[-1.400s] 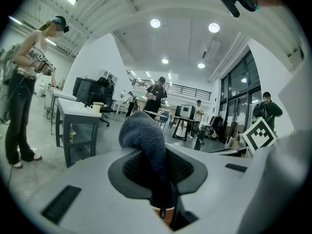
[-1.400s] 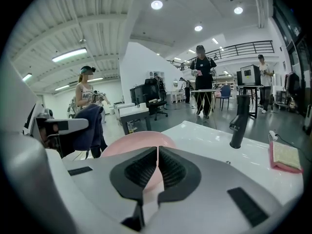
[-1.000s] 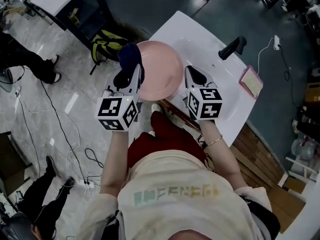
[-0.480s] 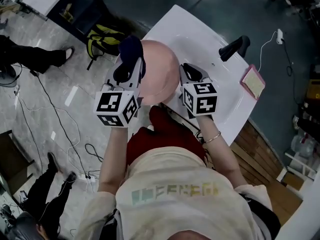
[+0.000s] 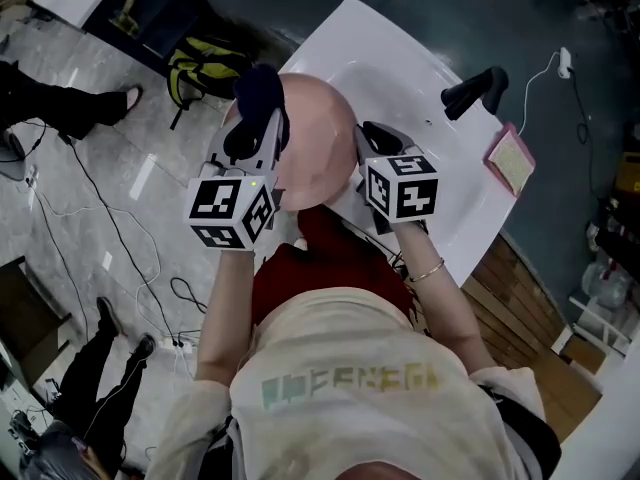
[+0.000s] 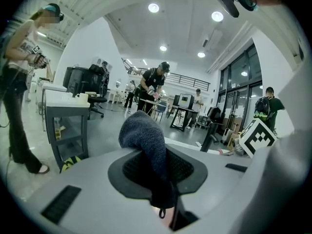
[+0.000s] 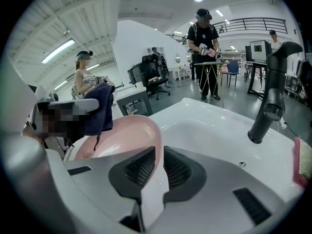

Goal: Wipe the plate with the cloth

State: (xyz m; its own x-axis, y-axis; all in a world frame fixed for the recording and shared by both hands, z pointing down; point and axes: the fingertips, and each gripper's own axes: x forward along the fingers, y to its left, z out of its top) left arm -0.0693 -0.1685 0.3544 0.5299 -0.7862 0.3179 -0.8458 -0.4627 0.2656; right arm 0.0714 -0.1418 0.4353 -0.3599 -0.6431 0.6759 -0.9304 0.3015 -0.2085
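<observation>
- The left claw point(image 5: 258, 134) point(image 6: 161, 167) was closed on a dark blue cloth point(image 5: 262, 92) point(image 6: 144, 136). The cloth was pinched between the pads, and its bunched end stood out beyond the tips.
- The right claw point(image 5: 369, 136) point(image 7: 152, 165) was clamped on the rim of a pink plate point(image 5: 316, 154) point(image 7: 123, 139). The right gripper view showed the rim running up between the two pads.
- The plate was held off the surface between the two claws, its hollow side facing the person. It hung partly over the near edge of the white desk point(image 5: 400, 58) and partly over the floor point(image 5: 120, 198).
- The cloth lay at the plate's left rim. It overlapped that rim in the head view and hung over it in the right gripper view.
- A black faucet point(image 5: 472, 91) point(image 7: 271, 97) stood on the desk beyond the right claw, beside a shallow basin.
- A pink pad point(image 5: 510, 161) lay near the desk's right edge, apart from the faucet.
- A yellow and black backpack point(image 5: 205, 68) sat on the floor beyond the left claw, next to a dark cabinet.
- Cables trailed across the floor at left.
</observation>
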